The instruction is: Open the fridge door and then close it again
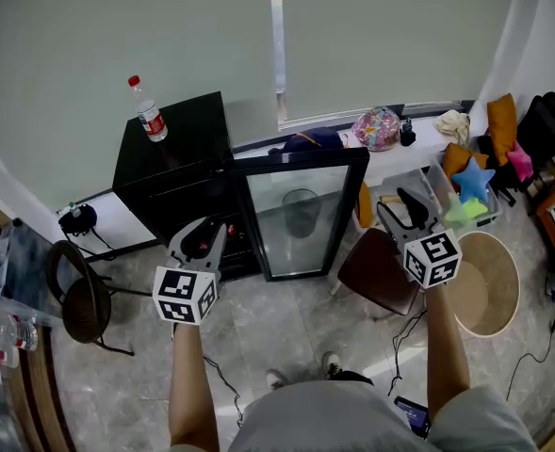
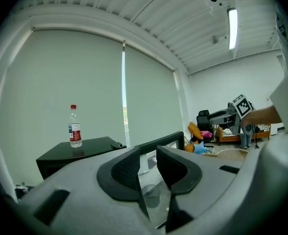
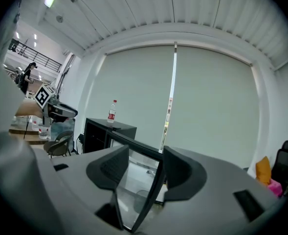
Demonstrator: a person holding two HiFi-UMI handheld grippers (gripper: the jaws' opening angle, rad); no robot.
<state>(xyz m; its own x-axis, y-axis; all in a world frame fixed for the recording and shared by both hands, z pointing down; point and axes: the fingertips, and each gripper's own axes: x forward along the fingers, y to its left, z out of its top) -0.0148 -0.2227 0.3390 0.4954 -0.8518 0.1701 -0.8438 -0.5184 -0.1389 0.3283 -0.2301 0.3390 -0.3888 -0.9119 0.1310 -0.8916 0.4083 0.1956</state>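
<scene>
Head view alone gives the layout: the fridge point(image 1: 169, 153) stands with its glass door point(image 1: 305, 219) swung wide and a bottle point(image 1: 149, 111) at its top's far left corner. The left gripper point(image 1: 204, 235) is before the fridge body, the right gripper point(image 1: 397, 205) just right of the door's free edge. Left gripper view shows jaws narrowly apart, gripping nothing. Right gripper view shows jaws wide apart, with the door's edge beyond them.

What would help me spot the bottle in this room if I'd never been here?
Look below the big pale window blind for the low black fridge, its glass door swung open. Upright on its flat top stands a clear plastic bottle. It stands alone there, marked out by its red cap and red label.
</scene>
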